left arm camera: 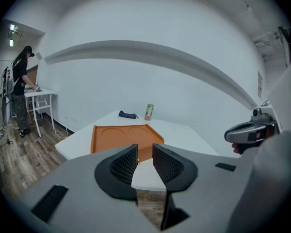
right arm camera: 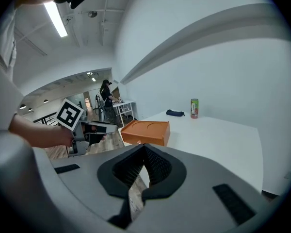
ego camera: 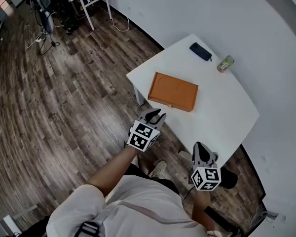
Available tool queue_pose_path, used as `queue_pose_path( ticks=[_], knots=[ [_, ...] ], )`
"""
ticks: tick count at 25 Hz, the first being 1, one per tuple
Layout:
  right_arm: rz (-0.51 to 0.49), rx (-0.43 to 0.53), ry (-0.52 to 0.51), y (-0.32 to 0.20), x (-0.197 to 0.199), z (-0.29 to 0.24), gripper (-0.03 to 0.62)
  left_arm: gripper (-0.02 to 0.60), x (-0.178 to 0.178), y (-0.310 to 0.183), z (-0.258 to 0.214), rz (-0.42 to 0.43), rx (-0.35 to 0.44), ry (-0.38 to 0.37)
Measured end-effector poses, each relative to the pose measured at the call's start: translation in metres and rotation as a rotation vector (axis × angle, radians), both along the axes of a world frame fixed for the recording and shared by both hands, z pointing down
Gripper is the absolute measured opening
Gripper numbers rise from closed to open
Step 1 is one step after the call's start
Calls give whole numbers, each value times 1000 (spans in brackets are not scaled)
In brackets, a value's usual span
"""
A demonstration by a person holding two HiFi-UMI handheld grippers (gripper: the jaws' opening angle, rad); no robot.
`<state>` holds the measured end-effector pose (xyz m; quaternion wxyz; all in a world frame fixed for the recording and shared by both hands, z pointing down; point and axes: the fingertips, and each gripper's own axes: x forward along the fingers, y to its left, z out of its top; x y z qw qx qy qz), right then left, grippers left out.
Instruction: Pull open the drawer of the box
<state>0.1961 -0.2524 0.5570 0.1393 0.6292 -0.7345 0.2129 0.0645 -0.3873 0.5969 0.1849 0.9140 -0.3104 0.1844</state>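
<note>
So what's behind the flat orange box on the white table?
Beyond the flat orange box, on the white table, a dark soft pouch lies and a green can stands. Inside the box is hidden.

Box [ego camera: 172, 91]: matt orange, smooth top (wood or plastic, can't tell). Desk [ego camera: 222, 112]: white, smooth, low sheen. Floor [ego camera: 64, 98]: dark wood-look planks, visible grain, slight gloss. Can [ego camera: 225, 63] at the desk's far edge: shiny printed metal. Pouch [ego camera: 200, 51] near the far corner: dark, matt, cloth-like. Left gripper [left arm camera: 144, 155]: matt grey plastic shell, black finely ribbed pads [left arm camera: 122, 166].
</note>
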Motion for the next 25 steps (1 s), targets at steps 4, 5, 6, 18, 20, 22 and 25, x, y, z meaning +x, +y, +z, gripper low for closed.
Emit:
queue_pose_path(
  ticks=[4,5,6,18,20,22,25],
  knots=[
    [17,-14,-7,0,9,9,-2,151,21,-17,33,-6,-58,-37],
    [23,-19,-9,1,11,11,-2,181,25,-20,43,-11,-76,-50],
    [30,-27,-11,4,13,14,-2,203,29,-23,54,-17,-92,-66],
    [106,-84,-24,26,30,35,-2,225,55,-51,133,-89,-250,-173],
    [113,-87,-26,28,32,36,-2,224,58,-52,135,-102,-255,-163],
    [115,-87,-26,28,34,36,-2,215,60,-54,136,-118,-262,-156],
    [115,-87,-29,29,34,37,-2,181,63,-52,137,-118,-285,-153]
  ],
)
